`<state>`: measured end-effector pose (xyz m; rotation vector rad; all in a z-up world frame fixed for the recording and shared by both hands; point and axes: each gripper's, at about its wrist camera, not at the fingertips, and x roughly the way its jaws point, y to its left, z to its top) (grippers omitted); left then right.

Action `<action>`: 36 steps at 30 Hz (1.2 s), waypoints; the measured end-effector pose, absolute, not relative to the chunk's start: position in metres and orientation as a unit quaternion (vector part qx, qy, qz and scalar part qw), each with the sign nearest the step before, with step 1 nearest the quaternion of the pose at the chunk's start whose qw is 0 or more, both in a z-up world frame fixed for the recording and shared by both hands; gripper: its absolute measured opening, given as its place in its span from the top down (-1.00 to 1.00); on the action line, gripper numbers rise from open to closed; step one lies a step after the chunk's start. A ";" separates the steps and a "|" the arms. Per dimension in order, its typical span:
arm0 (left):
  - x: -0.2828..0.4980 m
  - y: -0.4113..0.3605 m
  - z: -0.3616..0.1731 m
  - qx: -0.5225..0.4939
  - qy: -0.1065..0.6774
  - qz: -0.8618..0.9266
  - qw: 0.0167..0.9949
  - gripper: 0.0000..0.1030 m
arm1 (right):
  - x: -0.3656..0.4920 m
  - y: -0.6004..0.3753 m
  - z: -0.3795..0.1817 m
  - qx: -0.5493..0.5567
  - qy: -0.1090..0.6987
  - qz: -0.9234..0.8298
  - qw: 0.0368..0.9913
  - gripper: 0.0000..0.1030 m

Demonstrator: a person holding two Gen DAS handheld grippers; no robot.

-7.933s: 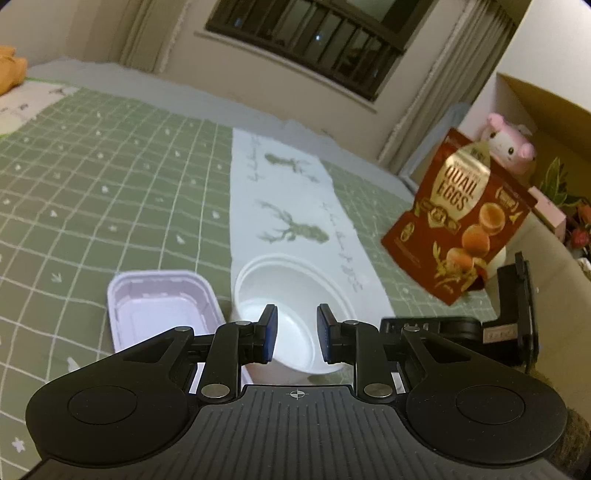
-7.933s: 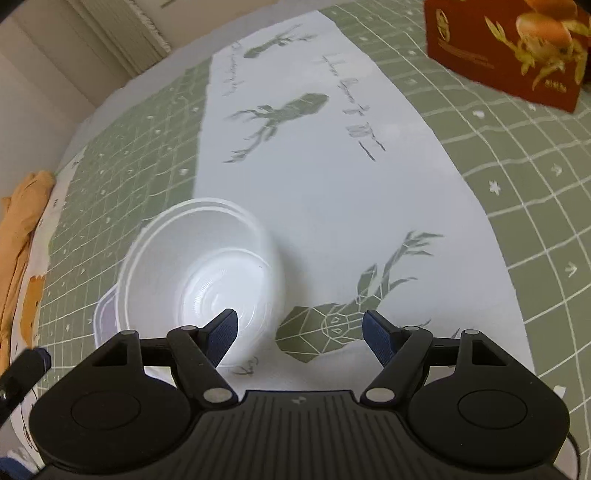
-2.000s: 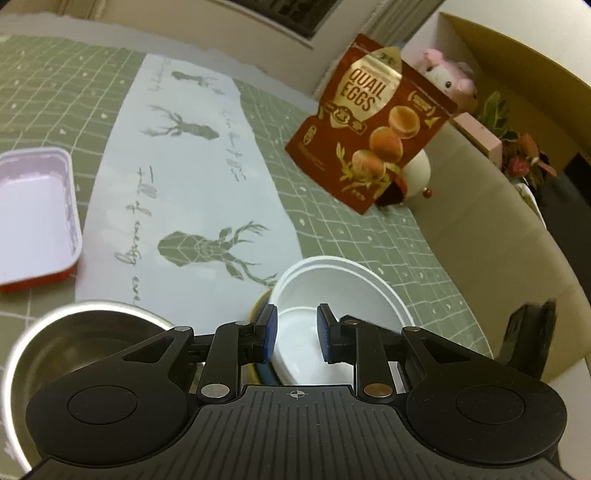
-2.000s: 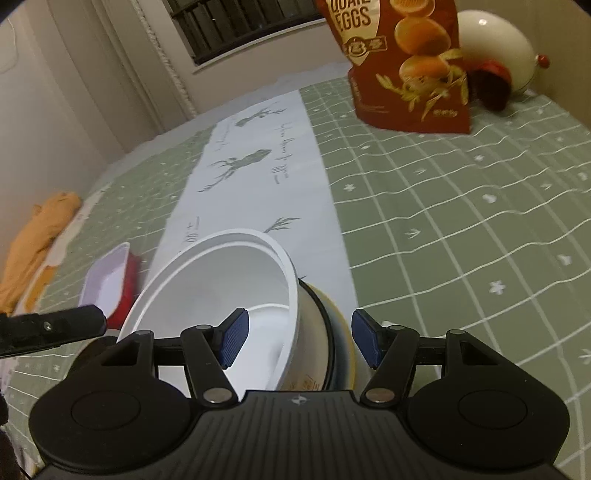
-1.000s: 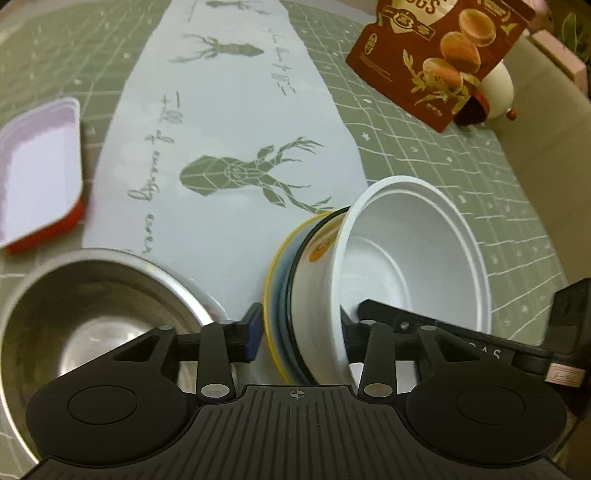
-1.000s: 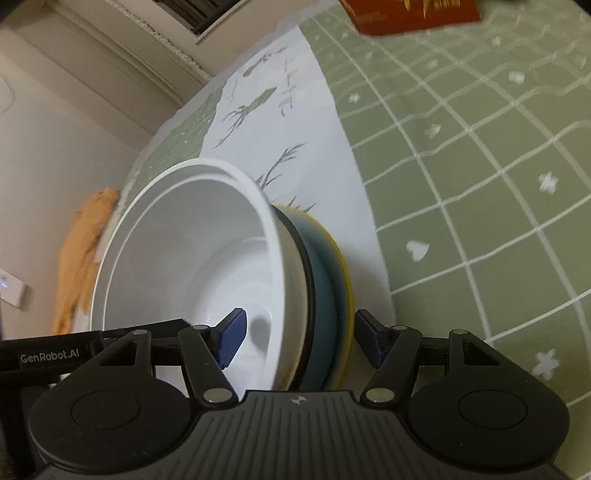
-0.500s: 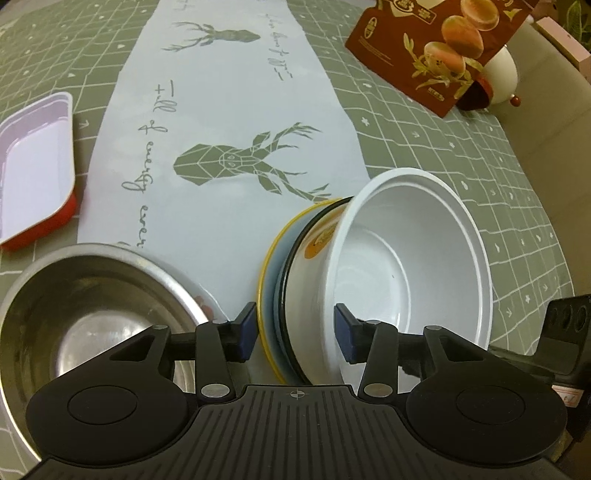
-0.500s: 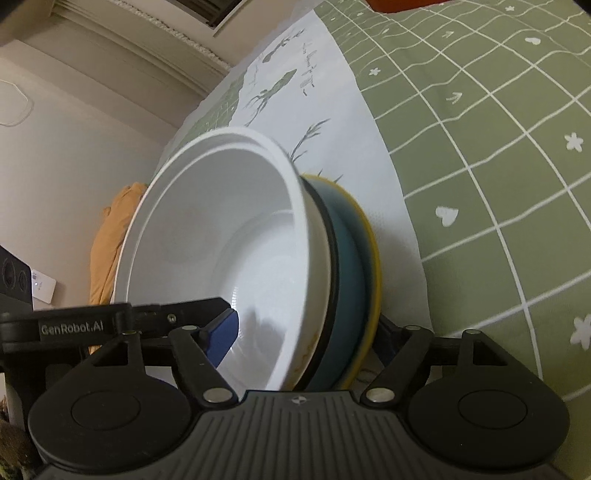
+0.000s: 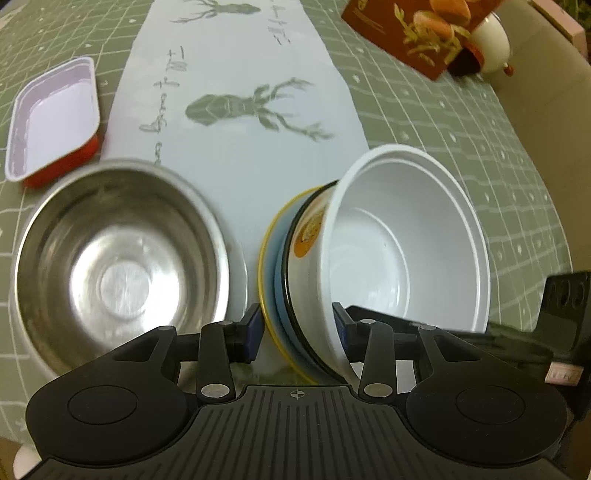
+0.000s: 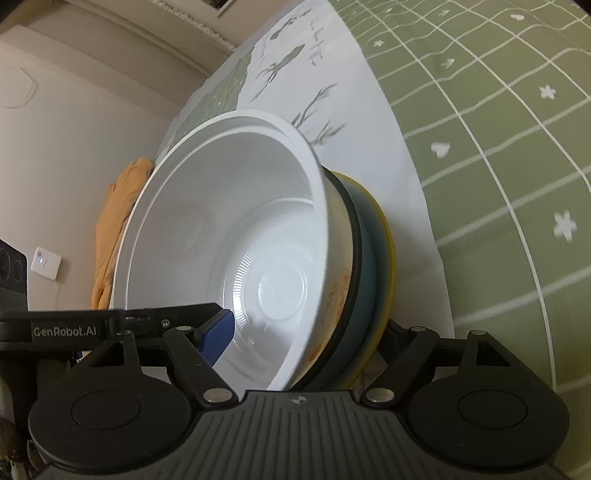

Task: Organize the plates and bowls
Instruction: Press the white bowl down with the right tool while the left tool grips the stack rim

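The white bowl (image 9: 406,236) sits nested in the stack just right of the steel bowl (image 9: 118,258). Left gripper (image 9: 299,328) closing across the stack's rim; right gripper (image 10: 306,339) opening, astride it too. Neither visibly clamps, so the stack may tip.

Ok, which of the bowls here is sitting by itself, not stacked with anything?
The steel bowl, left of the stack; the white plastic bowl is nested with other dishes.

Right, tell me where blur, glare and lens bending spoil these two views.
Left wrist view: the steel bowl is smeared by motion, with glare on its bottom; the snack bag at the top is soft. Right wrist view: the white bowl has a blurred near rim; the tablecloth grid lines bow with the fisheye.
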<state>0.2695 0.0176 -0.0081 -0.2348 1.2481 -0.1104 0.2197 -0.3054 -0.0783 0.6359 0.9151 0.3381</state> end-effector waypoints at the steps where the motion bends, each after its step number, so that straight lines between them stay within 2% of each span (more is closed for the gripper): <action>1: 0.266 0.017 -0.009 -0.110 0.585 -0.055 0.802 0.18 | 0.216 -0.306 -0.079 0.299 0.433 0.164 0.835 -0.57; 4: 0.261 0.022 -0.011 -0.131 0.592 -0.059 0.793 0.13 | 0.210 -0.307 -0.081 0.292 0.431 0.173 0.836 -0.57; 10: 0.264 0.027 -0.013 -0.154 0.590 -0.056 0.791 0.17 | 0.211 -0.312 -0.078 0.292 0.420 0.168 0.843 -0.56; 15: 0.268 0.020 -0.009 -0.130 0.590 -0.052 0.795 0.15 | 0.205 -0.316 -0.062 0.254 0.374 0.124 0.883 -0.56; 26: 0.278 0.011 -0.001 -0.112 0.579 -0.051 0.806 0.05 | 0.207 -0.316 -0.071 0.232 0.384 0.107 0.887 -0.56; 36: 0.286 0.002 -0.005 -0.078 0.580 -0.036 0.810 0.02 | 0.196 -0.312 -0.062 0.199 0.352 0.090 0.910 -0.56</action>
